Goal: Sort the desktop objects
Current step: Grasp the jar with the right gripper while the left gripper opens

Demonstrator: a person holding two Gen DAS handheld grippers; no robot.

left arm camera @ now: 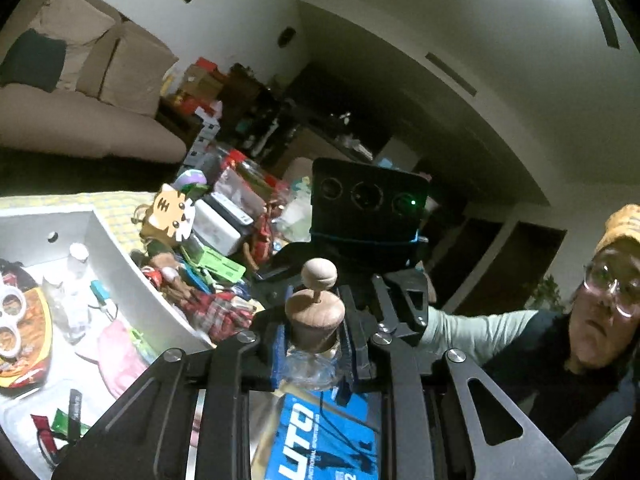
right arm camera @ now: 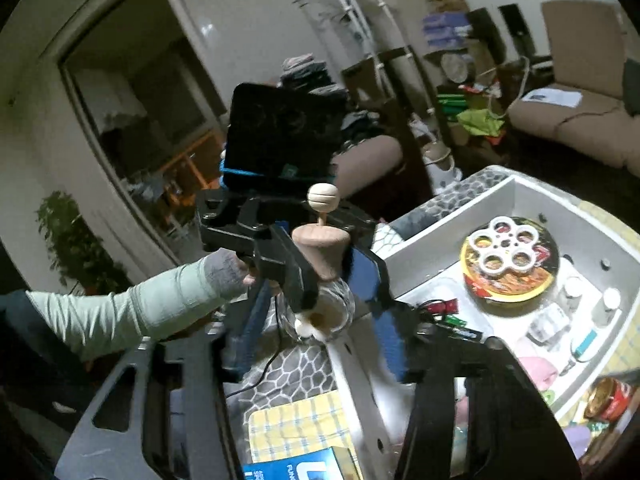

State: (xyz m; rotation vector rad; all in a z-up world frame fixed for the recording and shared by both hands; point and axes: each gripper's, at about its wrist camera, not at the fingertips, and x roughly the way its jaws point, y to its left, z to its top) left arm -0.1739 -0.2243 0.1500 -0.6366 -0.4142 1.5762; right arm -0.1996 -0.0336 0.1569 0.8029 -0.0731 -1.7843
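A small glass bottle [left arm camera: 310, 368] with a wooden stopper [left arm camera: 315, 320] and ball knob sits between both grippers, held up in the air. My left gripper [left arm camera: 314, 354] is shut on the bottle's neck. In the right wrist view the same bottle [right arm camera: 320, 312] and stopper [right arm camera: 320, 252] show, with the left gripper [right arm camera: 320, 276] clamped below the stopper. My right gripper [right arm camera: 320, 344] has its blue fingers either side of the bottle's body; contact is unclear. A white box [left arm camera: 132, 280] holds sorted items.
The white box [right arm camera: 440, 216] holds a noodle bowl [right arm camera: 508, 268] with a white ring rack, small bottles and a pink item. A clutter pile with a tiger toy [left arm camera: 174, 212] lies beside the box. A blue carton [left arm camera: 320, 440] lies below. A person [left arm camera: 600, 300] is at right.
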